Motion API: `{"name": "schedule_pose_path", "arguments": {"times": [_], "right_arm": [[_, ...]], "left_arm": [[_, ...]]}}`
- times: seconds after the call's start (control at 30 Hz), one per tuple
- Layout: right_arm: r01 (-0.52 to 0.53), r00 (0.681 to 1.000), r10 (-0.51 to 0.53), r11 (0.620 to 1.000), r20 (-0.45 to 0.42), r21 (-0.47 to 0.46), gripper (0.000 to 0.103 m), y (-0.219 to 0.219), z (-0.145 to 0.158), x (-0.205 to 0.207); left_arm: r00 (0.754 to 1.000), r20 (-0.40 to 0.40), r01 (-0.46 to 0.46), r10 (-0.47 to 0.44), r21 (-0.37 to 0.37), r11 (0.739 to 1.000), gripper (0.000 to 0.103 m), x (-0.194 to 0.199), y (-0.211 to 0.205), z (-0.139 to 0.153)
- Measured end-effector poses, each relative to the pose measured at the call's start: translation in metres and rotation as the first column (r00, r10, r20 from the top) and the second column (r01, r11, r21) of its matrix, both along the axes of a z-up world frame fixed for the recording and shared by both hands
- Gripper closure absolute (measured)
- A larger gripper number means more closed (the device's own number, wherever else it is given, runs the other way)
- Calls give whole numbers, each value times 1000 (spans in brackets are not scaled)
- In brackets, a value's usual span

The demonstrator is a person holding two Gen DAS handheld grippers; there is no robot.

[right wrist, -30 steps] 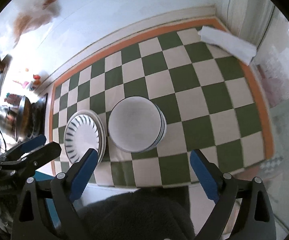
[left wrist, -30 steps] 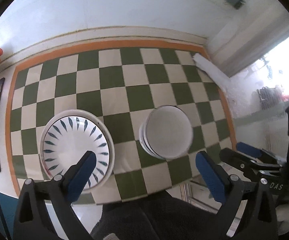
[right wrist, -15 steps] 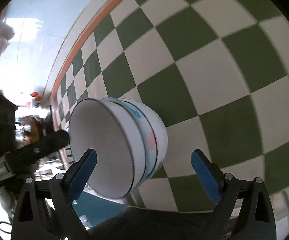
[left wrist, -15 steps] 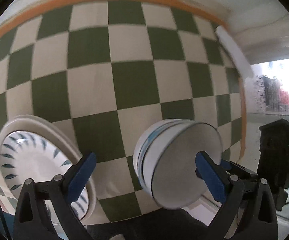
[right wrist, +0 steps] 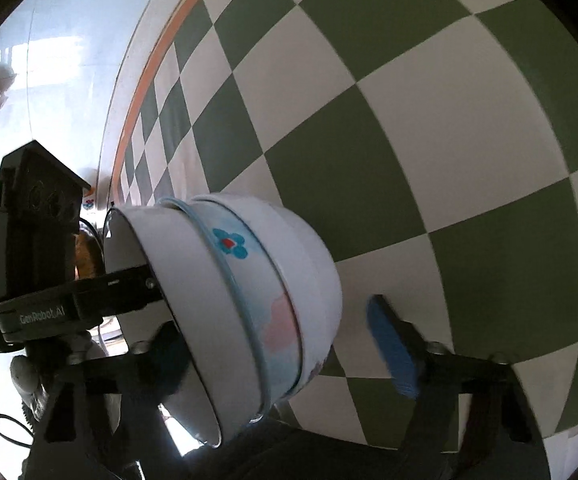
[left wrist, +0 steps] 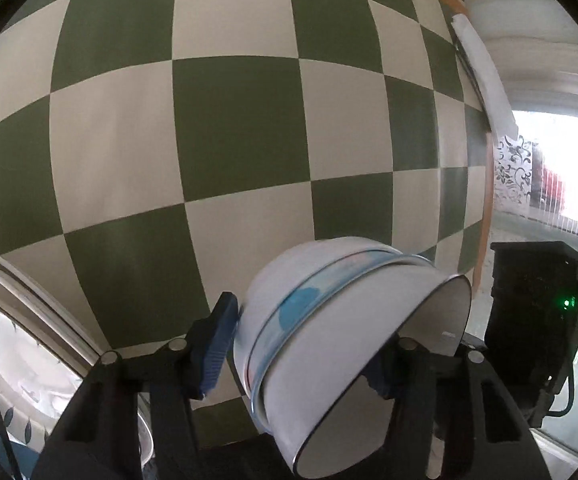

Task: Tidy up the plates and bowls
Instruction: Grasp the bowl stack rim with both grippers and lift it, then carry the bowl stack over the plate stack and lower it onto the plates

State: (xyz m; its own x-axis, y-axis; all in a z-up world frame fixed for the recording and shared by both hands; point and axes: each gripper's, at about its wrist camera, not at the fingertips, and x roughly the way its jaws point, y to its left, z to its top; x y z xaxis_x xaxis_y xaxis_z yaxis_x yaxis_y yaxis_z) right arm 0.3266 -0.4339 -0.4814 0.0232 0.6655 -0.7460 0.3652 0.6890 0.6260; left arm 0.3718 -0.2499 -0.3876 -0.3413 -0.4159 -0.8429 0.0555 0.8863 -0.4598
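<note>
Jaws on both our grippers, left (left wrist: 301, 352) and right (right wrist: 285, 360), are closing around the stacked bowls (left wrist: 345, 344). We see the right one has a gap. Uneven squeezing could tip them.

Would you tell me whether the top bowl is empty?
Cannot tell: the nested bowls stand on the checkered cloth, but only a sliver of the interior shows.

We look from both wrists, each camera aimed steeply down along its claw and very close to the checkered bench (left wrist: 241, 128). Both views share the stack of bowls (left wrist: 353, 320), seen from its left side by the left camera and from its right side by the right camera, which also catches the left claw (right wrist: 89, 300).
</note>
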Motion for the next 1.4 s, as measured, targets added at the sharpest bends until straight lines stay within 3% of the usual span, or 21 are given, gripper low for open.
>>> {"name": "schedule_pose_path", "arguments": {"times": [0.03, 0.43, 0.87, 1.13, 1.4], "right_arm": [[-7, 1000, 7, 1000, -2, 3, 41, 3, -2, 0], [-19, 997, 20, 1000, 70, -5, 44, 15, 1, 9], [-48, 997, 45, 998, 55, 50, 44, 9, 16, 23], [-118, 989, 113, 992, 92, 47, 44, 30, 45, 38], [-166, 979, 160, 986, 128, 34, 45, 83, 73, 45]], "left_arm": [[1000, 8, -1, 1, -6, 1000, 50, -1, 1, 1], [995, 95, 28, -29, 15, 1000, 50, -11, -3, 12], [991, 128, -27, 24, 20, 999, 50, -11, 4, 39], [982, 169, -88, 84, 12, 996, 50, -9, 35, 67], [973, 208, -104, 100, 11, 994, 51, -14, 85, 90]]}}
